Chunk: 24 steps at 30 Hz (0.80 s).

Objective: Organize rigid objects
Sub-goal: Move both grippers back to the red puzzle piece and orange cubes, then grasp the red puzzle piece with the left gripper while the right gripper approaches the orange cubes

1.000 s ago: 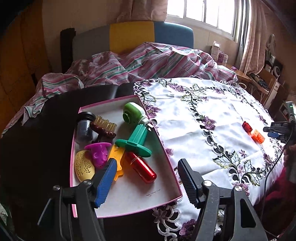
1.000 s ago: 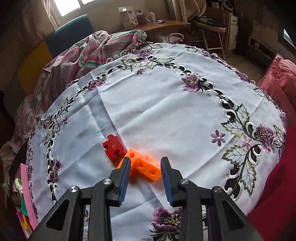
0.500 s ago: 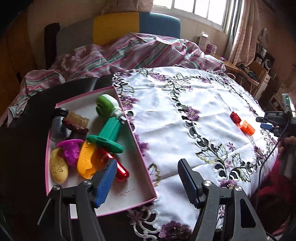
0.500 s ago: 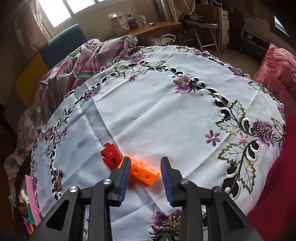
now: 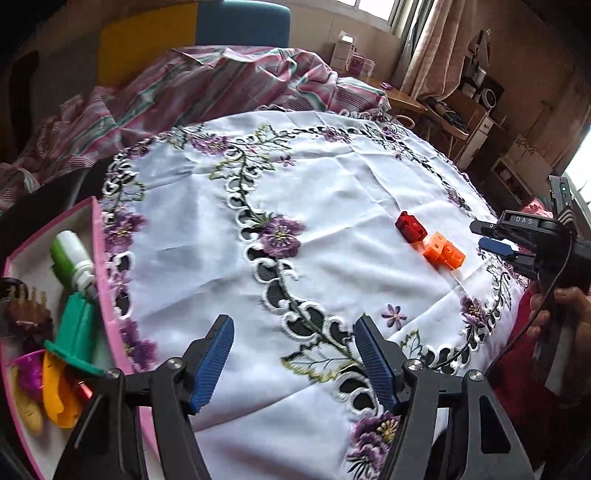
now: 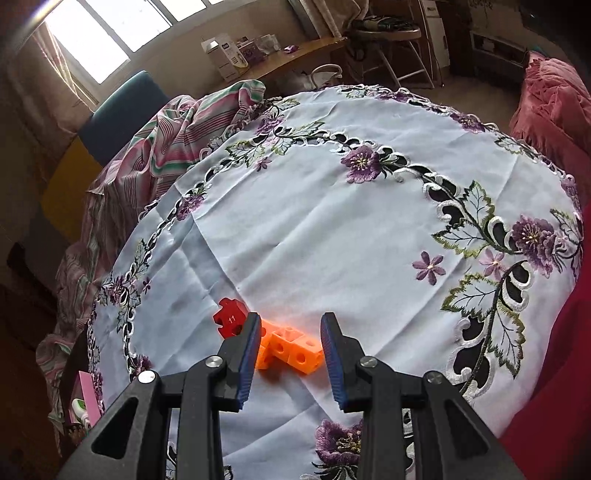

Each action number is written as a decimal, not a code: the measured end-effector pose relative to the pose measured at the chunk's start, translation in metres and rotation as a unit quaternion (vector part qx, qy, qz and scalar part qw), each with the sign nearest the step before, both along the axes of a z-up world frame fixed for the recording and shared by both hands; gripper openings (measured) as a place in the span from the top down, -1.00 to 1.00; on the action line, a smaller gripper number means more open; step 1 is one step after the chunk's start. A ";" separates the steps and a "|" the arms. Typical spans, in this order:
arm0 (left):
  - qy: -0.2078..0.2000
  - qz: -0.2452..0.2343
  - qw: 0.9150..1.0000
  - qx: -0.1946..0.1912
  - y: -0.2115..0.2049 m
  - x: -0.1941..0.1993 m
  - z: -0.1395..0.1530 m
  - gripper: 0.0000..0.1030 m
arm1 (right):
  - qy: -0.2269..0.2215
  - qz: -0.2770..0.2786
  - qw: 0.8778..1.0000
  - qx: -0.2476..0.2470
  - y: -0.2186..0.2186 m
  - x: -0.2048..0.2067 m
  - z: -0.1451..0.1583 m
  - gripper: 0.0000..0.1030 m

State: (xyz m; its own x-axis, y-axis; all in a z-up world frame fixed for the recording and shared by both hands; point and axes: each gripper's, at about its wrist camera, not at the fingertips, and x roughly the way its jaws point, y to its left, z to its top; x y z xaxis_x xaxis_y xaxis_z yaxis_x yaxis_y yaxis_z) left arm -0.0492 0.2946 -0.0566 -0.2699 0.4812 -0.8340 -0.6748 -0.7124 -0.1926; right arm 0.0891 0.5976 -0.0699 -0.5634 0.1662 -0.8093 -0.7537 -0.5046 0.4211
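Orange cubes (image 6: 290, 349) lie between the spread, down-tilted right tool (image 6: 288, 354); left tool (image 5: 295, 363) gapes, empty.

White embroidered tablecloth (image 5: 314, 206), purple flowers.
Beyond it: striped bedding (image 5: 207, 85), wooden desk (image 6: 291, 61) under window (image 6: 110, 33).

Bare tablecloth (image 5: 332, 206) lies open between the pink box (image 5: 107, 302) and the blocks (image 5: 441, 253).

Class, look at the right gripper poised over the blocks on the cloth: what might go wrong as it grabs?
1. The right gripper frames the orange blocks, but the red block touches them and may get knocked aside.
2. The loose tablecloth could bunch under the pads.
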 end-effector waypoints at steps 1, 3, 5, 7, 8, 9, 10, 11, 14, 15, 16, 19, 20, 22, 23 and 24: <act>-0.009 -0.007 1.000 -0.001 0.010 -0.002 -0.004 -0.33 | -0.002 0.003 1.000 -0.004 0.000 -0.001 -0.002 0.35; -0.031 -0.023 0.999 -0.005 0.032 -0.006 -0.011 -0.28 | -0.005 0.009 1.000 -0.003 -0.002 -0.003 -0.002 0.35; -0.065 -0.032 0.997 0.007 0.054 -0.011 -0.016 -0.21 | -0.004 0.013 1.000 0.000 -0.004 -0.004 -0.001 0.35; -0.081 -0.034 0.996 0.009 0.075 -0.016 -0.017 -0.17 | 0.000 0.009 1.000 -0.002 -0.002 -0.002 -0.001 0.35; -0.085 -0.035 0.996 0.010 0.086 -0.018 -0.017 -0.08 | 0.004 0.008 1.000 -0.007 0.000 -0.001 -0.002 0.35; -0.088 -0.039 0.995 0.013 0.098 -0.020 -0.016 -0.06 | 0.008 0.008 1.000 -0.016 0.001 0.000 -0.003 0.35; -0.094 -0.042 0.995 0.015 0.109 -0.022 -0.016 -0.06 | 0.011 0.005 1.000 -0.022 0.003 0.001 -0.004 0.35; -0.101 -0.046 0.994 0.015 0.120 -0.025 -0.016 -0.05 | 0.014 0.001 1.000 -0.023 0.004 0.002 -0.004 0.35; -0.117 -0.061 0.991 0.024 0.156 -0.030 -0.016 -0.04 | 0.031 -0.012 0.999 -0.019 0.007 0.008 0.001 0.35; -0.123 -0.063 0.990 0.022 0.167 -0.032 -0.018 -0.04 | 0.035 -0.018 0.999 -0.020 0.008 0.010 0.002 0.35; -0.131 -0.064 0.989 0.020 0.179 -0.034 -0.021 -0.04 | 0.040 -0.023 0.999 -0.022 0.009 0.012 0.002 0.35; -0.150 -0.059 0.987 0.009 0.204 -0.040 -0.032 -0.04 | 0.049 -0.031 0.998 -0.032 0.012 0.015 0.001 0.34; -0.160 -0.063 0.985 0.001 0.211 -0.042 -0.037 -0.04 | 0.050 -0.031 0.998 -0.035 0.013 0.015 0.001 0.34; -0.165 -0.057 0.985 -0.010 0.223 -0.045 -0.045 -0.04 | 0.054 -0.029 0.997 -0.039 0.013 0.015 0.001 0.33; -0.167 -0.054 0.984 -0.017 0.229 -0.046 -0.050 -0.04 | 0.054 -0.028 0.997 -0.039 0.013 0.015 0.001 0.33; -0.169 -0.053 0.984 -0.023 0.233 -0.047 -0.054 -0.04 | 0.055 -0.027 0.997 -0.040 0.012 0.015 0.001 0.33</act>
